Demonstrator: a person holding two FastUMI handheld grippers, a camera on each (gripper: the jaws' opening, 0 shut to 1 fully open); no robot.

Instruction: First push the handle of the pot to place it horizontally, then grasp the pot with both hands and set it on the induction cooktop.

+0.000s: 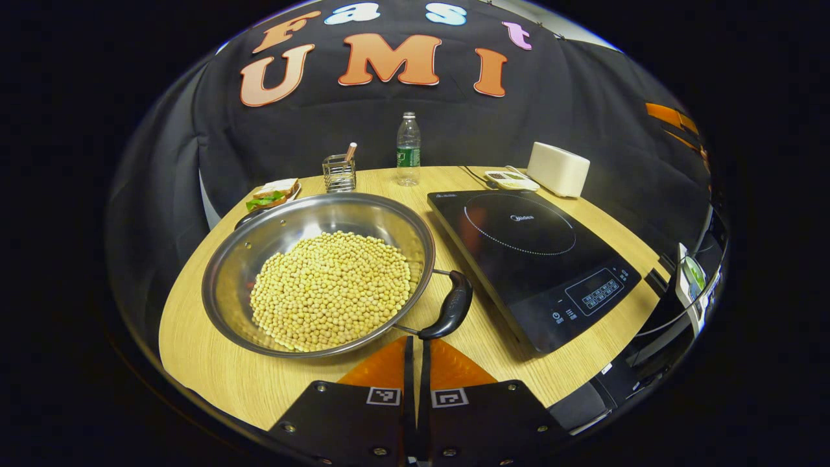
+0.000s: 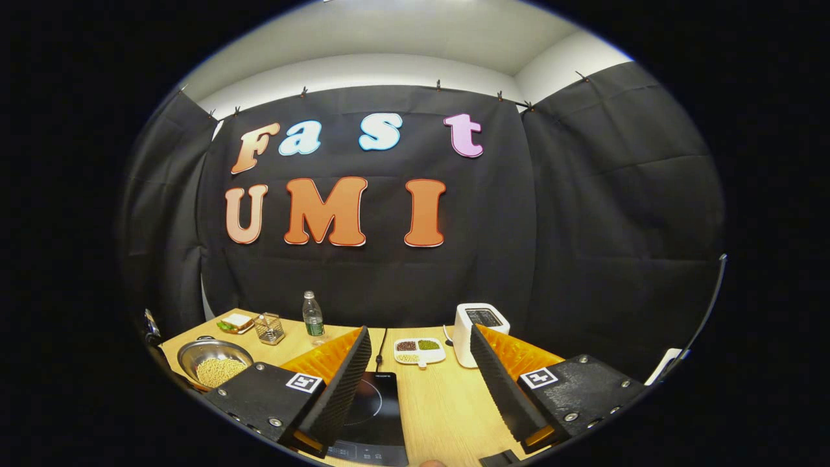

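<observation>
A wide steel pot (image 1: 292, 224) full of soybeans stands on the round wooden table, left of the black induction cooktop (image 1: 532, 259). One black handle (image 1: 449, 306) points toward me at the pot's near right. The other handle (image 1: 248, 217) sits at the far left. My left gripper (image 1: 415, 340) is shut with nothing in it, its tips just short of the near handle and the pot's rim. My right gripper (image 2: 419, 332) is held high and open, well back from the table. Below it lie the cooktop (image 2: 373, 408) and, far left, the pot (image 2: 201, 350).
Behind the pot are a sandwich on a plate (image 1: 273, 193), a wire holder (image 1: 339, 174) and a water bottle (image 1: 408, 149). A white toaster (image 1: 559, 168) and a small divided dish (image 1: 511, 179) stand behind the cooktop. The table's front edge is close to my left gripper.
</observation>
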